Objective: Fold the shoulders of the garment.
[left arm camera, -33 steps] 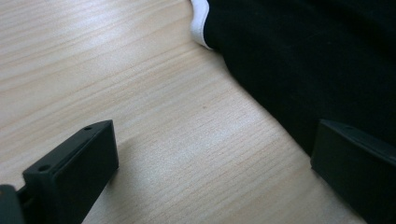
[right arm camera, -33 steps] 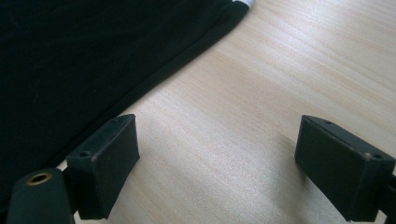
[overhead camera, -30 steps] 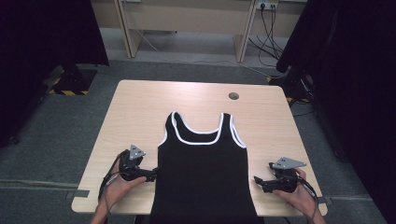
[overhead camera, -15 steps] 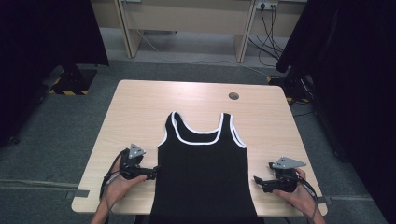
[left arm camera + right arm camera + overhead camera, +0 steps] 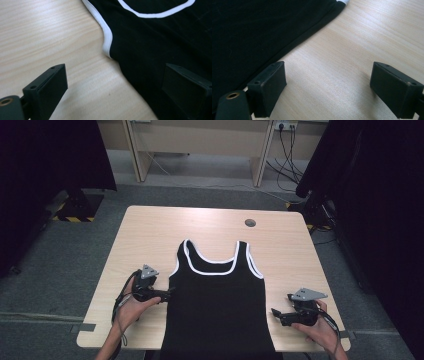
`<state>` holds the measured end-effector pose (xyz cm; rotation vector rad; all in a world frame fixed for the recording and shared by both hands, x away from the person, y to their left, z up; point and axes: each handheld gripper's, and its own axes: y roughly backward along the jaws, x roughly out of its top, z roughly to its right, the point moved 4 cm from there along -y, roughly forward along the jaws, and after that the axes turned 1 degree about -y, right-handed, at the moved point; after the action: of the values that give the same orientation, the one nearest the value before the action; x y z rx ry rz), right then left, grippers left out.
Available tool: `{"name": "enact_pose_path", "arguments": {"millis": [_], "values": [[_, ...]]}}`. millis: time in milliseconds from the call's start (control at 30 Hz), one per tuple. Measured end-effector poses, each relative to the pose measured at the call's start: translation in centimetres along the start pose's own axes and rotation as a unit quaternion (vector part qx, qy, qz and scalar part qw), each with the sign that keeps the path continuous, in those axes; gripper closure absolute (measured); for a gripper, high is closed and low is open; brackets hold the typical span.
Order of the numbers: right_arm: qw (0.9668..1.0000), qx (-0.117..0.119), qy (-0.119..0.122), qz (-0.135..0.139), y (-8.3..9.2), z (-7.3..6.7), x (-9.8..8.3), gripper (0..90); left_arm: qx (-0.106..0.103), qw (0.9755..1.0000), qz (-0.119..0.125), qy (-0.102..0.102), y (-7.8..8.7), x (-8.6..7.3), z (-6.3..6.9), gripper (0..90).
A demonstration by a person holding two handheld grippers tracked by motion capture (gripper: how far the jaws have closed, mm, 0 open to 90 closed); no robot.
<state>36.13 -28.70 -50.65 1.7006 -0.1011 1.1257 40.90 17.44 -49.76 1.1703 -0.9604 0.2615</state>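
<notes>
Tank top (image 5: 217, 305), black with white trim, lies flat and face up at the near middle of the table (image 5: 150, 230), hem hanging over the near edge, so we can reach both side seams at once. In the high view our left gripper (image 5: 167, 294) points at its left seam and our right gripper (image 5: 276, 312) waits just off its right seam. In the left gripper view the 2 jaws stand spread (they have just been closing a little), straddling the cloth edge below the armhole (image 5: 107, 42), nothing pinched. In the right gripper view the jaws are spread over bare wood, the seam (image 5: 307, 37) just beside them.
</notes>
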Motion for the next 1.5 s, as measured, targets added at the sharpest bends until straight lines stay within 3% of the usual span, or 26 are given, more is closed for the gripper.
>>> {"name": "enact_pose_path", "arguments": {"millis": [233, 533, 800, 1100, 1500], "values": [[1.0000, 0.000, -0.001, 0.000, 0.0, 0.0, 0.0, 14.0, -0.002, 1.0000, 0.004, -0.008, -0.9, 2.0, 0.2, 5.4], [1.0000, -0.001, 0.000, 0.000, -0.1, -0.1, 0.1, 14.1, 0.001, 0.9999, 0.016, 0.000, -2.5, 4.7, -0.3, 5.2], [1.0000, -0.001, 0.001, 0.001, -0.1, 0.0, 0.1, 14.1, 0.023, 0.9995, 0.009, 0.018, -5.7, 7.3, -1.6, 7.0], [1.0000, 0.000, 0.001, 0.000, -0.1, -0.1, 0.1, 14.1, 0.031, 0.9988, -0.009, 0.036, -8.4, 8.4, -2.7, 9.1], [1.0000, 0.003, 0.003, 0.000, -0.1, -0.2, 0.1, 14.1, 0.044, 0.9982, -0.022, 0.034, -11.1, 9.3, -2.7, 9.9]]}}
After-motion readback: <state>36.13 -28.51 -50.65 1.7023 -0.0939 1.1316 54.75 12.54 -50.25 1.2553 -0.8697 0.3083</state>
